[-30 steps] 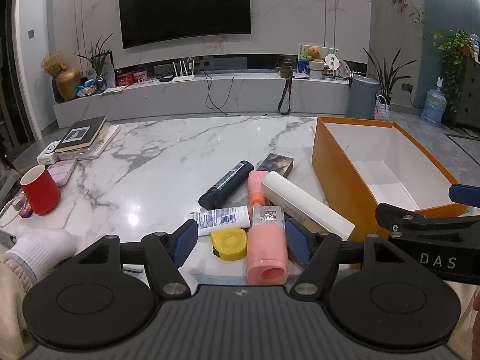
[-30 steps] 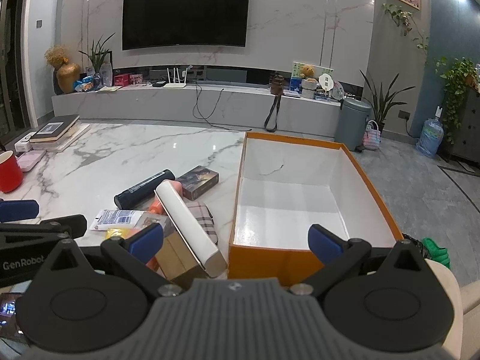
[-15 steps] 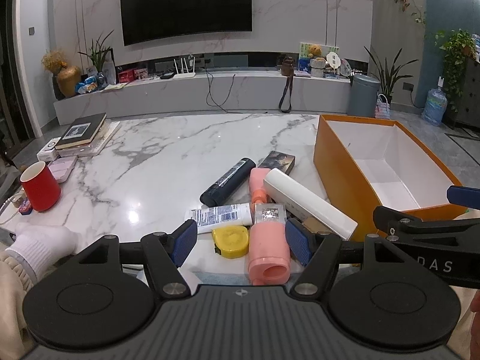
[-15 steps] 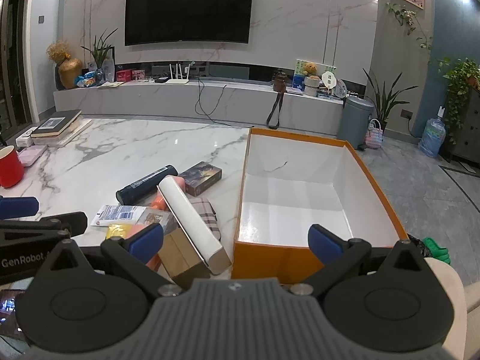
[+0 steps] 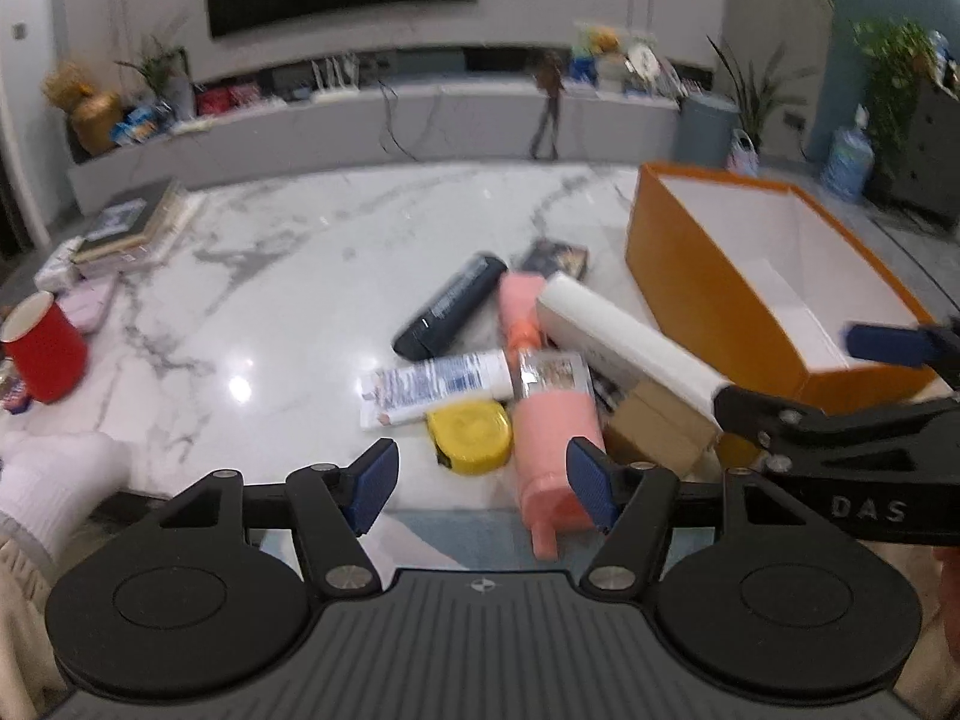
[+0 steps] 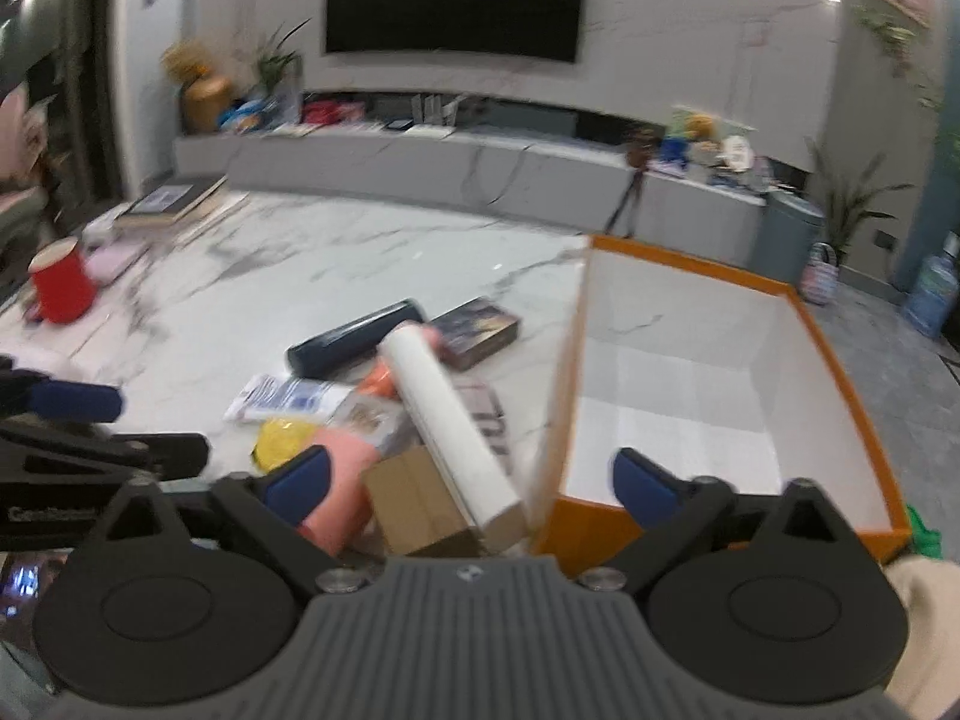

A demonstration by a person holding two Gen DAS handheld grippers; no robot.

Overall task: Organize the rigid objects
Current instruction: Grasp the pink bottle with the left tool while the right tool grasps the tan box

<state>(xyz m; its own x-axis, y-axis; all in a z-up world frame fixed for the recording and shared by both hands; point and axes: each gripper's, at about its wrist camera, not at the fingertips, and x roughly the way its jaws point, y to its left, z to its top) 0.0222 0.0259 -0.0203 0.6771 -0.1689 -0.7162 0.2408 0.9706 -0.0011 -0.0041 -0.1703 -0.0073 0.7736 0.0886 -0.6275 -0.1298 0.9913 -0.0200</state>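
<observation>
A pile of objects lies on the marble table (image 5: 288, 276): a pink bottle (image 5: 555, 438), a yellow tape measure (image 5: 471, 433), a white tube (image 5: 435, 387), a dark blue bottle (image 5: 453, 306), a long white box (image 5: 630, 342), a brown cardboard box (image 5: 660, 429) and a dark card box (image 5: 555, 257). An empty orange box (image 5: 720, 294) stands to their right. My left gripper (image 5: 483, 483) is open and empty just in front of the pink bottle and tape measure. My right gripper (image 6: 474, 480) is open and empty, its fingers straddling the near end of the long white box (image 6: 447, 414) and the orange box's corner (image 6: 564, 534).
A red cup (image 5: 45, 348) stands at the table's left edge beside a stack of books (image 5: 129, 225) and a pink case (image 5: 90, 306). Beyond the table a TV bench runs along the wall. My right gripper's arm crosses the left wrist view (image 5: 840, 432).
Both grippers have tilted down and moved forward toward the pile, with motion blur. The right gripper has swung left, so the white box end now lies between its fingers. Nothing was grasped.
</observation>
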